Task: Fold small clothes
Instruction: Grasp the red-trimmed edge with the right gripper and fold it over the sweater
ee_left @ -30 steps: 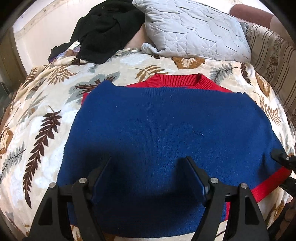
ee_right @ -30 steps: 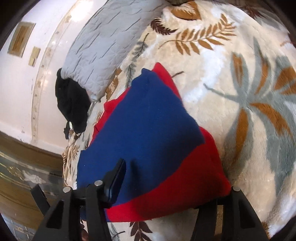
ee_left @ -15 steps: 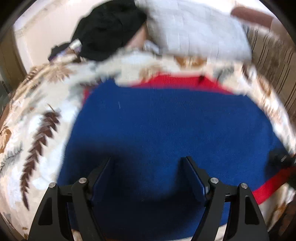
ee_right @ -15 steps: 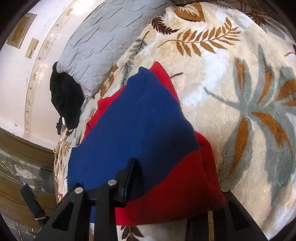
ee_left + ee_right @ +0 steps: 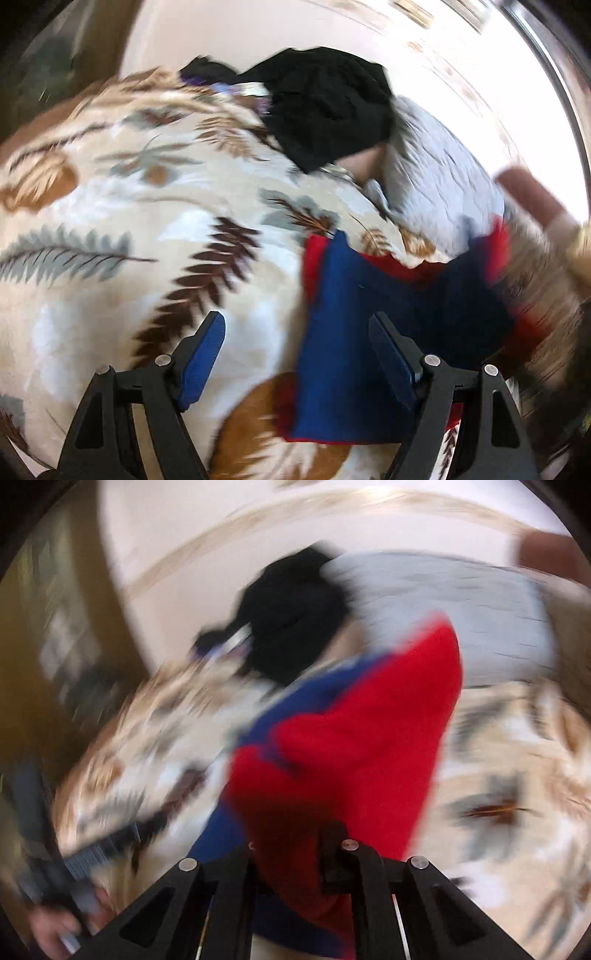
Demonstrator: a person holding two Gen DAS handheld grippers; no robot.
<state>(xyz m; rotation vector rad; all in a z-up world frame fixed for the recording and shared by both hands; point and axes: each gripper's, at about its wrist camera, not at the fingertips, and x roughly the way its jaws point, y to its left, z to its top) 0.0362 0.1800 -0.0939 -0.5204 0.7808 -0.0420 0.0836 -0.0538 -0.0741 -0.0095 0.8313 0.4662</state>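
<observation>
The sweater (image 5: 354,738) is knitted in two colours, deep blue and bright red. In the right wrist view it is lifted off the bed (image 5: 517,775), red side uppermost, hanging in a bunched, tapering fold with blue showing along its left edge. The right hand-held gripper (image 5: 295,853) has just been closing and now pinches the red cloth at the lower end. In the left wrist view the sweater (image 5: 343,332) is to the right, blue on top with red along the far edge. The left hand-held gripper (image 5: 295,354) is spread wide over the leaf-print blanket (image 5: 110,221), holding nothing. Both views are blurred.
</observation>
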